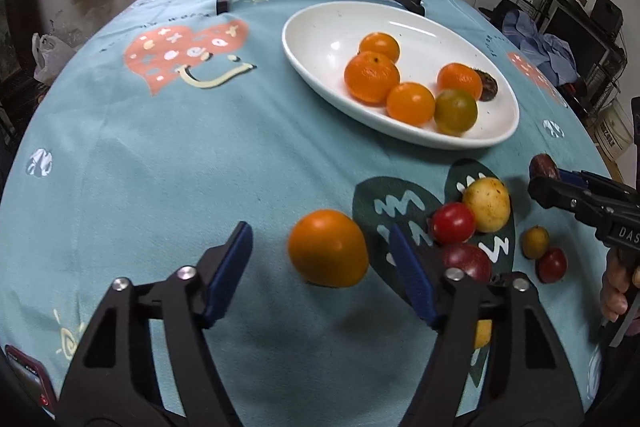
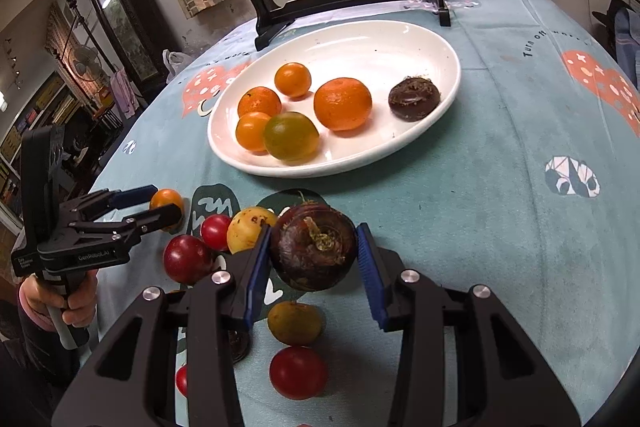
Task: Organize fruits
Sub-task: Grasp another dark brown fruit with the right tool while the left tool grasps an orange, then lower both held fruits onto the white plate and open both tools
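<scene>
My right fingers (image 2: 314, 259) are clamped on a brown chestnut (image 2: 313, 251), low centre of frame. My left fingers (image 1: 320, 267) sit half open around an orange tomato (image 1: 328, 248) on the desk (image 1: 160, 167), not touching. Plate (image 1: 320, 27) upper right.

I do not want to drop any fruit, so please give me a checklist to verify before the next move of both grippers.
1. Right gripper holds the dark brown fruit: ok, jaws press on both sides.
2. Left gripper grips the orange fruit: not ok, gaps on both sides.
3. White plate has free room: ok.
4. Tablecloth bare between that fruit and the plate: ok.
5. Grip firm enough: cannot tell.
</scene>
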Available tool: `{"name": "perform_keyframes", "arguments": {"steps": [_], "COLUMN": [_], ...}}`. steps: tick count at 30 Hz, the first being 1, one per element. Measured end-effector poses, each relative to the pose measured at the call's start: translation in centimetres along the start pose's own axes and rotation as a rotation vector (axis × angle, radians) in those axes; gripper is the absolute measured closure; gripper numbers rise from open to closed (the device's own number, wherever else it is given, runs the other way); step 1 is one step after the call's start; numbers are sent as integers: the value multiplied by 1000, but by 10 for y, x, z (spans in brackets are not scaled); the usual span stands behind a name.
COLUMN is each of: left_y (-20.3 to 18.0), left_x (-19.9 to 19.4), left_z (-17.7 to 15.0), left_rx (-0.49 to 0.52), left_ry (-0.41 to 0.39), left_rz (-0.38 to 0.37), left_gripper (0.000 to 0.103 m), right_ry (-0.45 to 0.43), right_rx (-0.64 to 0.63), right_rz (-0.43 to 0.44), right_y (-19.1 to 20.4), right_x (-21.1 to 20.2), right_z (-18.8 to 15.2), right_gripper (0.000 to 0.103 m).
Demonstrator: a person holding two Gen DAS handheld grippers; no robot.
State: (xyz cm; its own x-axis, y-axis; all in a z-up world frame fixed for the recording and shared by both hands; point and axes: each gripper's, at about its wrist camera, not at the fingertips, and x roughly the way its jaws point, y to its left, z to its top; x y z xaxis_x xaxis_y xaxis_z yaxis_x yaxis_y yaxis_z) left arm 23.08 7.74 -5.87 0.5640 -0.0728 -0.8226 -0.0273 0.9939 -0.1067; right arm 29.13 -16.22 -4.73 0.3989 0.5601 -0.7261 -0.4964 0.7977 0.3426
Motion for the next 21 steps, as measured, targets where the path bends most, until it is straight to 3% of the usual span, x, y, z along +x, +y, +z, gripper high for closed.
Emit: {"name": "perform_keyframes", "arguments": {"steps": [7,13,21], "left_y": [-2,-7,-3], "left_x": [3,6,5], "left_z": [-1,-3,-2], "left_rx": [2,24,5], "left_ry": [15,23,19], "left_rz": [-7,0,-14], "left_gripper": [40,62,62], "right_ry": [-2,-5,-19], "right_rx": [3,8,5], "right_rz": [-10,-16,-16], "right_y": [-1,-2,-2], "right_x": [-1,-2,-4], "right_z": [0,1,2], "right_gripper": [61,61,61]}}
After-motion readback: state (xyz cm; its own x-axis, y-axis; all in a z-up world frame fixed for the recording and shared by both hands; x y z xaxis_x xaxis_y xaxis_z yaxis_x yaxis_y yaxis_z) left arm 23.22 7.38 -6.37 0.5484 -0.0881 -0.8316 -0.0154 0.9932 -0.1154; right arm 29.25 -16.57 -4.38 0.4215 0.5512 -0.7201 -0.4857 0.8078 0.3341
